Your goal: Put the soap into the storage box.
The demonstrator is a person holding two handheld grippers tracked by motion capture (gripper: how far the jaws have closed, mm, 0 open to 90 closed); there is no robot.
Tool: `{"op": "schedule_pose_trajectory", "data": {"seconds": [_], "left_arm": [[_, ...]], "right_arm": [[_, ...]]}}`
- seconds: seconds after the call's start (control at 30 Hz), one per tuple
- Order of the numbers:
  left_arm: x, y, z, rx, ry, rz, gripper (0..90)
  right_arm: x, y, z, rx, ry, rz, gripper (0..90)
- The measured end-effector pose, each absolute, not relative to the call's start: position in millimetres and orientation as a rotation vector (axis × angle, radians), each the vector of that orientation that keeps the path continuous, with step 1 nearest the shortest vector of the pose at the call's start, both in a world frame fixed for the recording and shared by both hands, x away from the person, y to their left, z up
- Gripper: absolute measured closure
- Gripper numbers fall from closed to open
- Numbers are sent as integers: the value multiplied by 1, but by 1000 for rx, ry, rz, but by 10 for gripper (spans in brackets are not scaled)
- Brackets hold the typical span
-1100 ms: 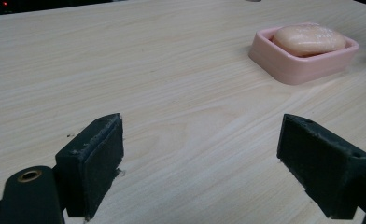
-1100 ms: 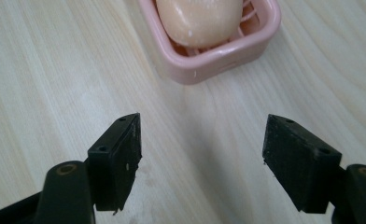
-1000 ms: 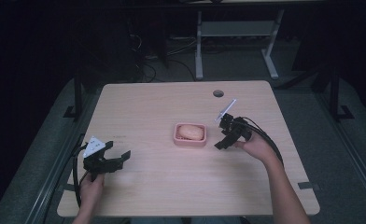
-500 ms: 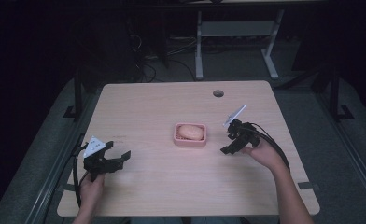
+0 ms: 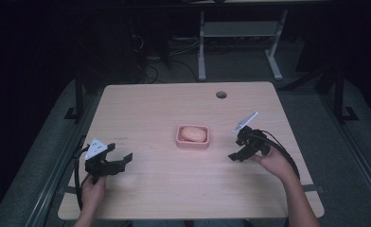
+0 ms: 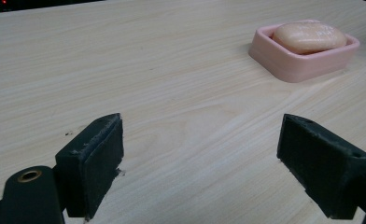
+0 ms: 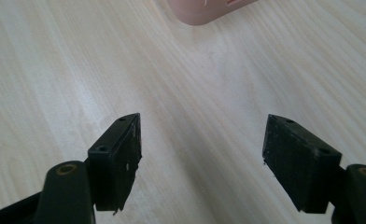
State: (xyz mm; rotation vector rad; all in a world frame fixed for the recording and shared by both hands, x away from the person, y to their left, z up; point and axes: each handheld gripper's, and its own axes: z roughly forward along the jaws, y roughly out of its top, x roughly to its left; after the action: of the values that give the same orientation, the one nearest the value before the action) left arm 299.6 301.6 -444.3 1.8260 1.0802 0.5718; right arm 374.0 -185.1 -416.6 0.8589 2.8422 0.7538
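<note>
Since a second ago my right tongs [image 5: 236,152] have drawn back from beside the pink soap dish [image 5: 192,136] toward my side of the desk [image 5: 164,109]; the left tongs [image 5: 119,160] have not budged.

Largest first: the desk is pale wood, with a small round hole [image 5: 221,94] near its far edge. The dish sits around its middle, and the soap bar [image 6: 308,36] lies inside it, cradled by the rim. Both tongs are released, jaws spread wide over bare wood and grasping nothing; the right pair is near the dish, the left pair well apart from it.

To lift the soap cleanly, I judge I should approach from above, straddle the bar across its short width, and squeeze gently, since soap likely slips.
</note>
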Motion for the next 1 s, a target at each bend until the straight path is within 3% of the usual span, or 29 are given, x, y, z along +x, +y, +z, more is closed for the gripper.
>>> {"op": "schedule_pose_trajectory", "data": {"seconds": [1.0], "left_arm": [[300,300,-445,1844,1077,564,143]], "right_arm": [[333,-215,-434,926,2788,833,276]]}}
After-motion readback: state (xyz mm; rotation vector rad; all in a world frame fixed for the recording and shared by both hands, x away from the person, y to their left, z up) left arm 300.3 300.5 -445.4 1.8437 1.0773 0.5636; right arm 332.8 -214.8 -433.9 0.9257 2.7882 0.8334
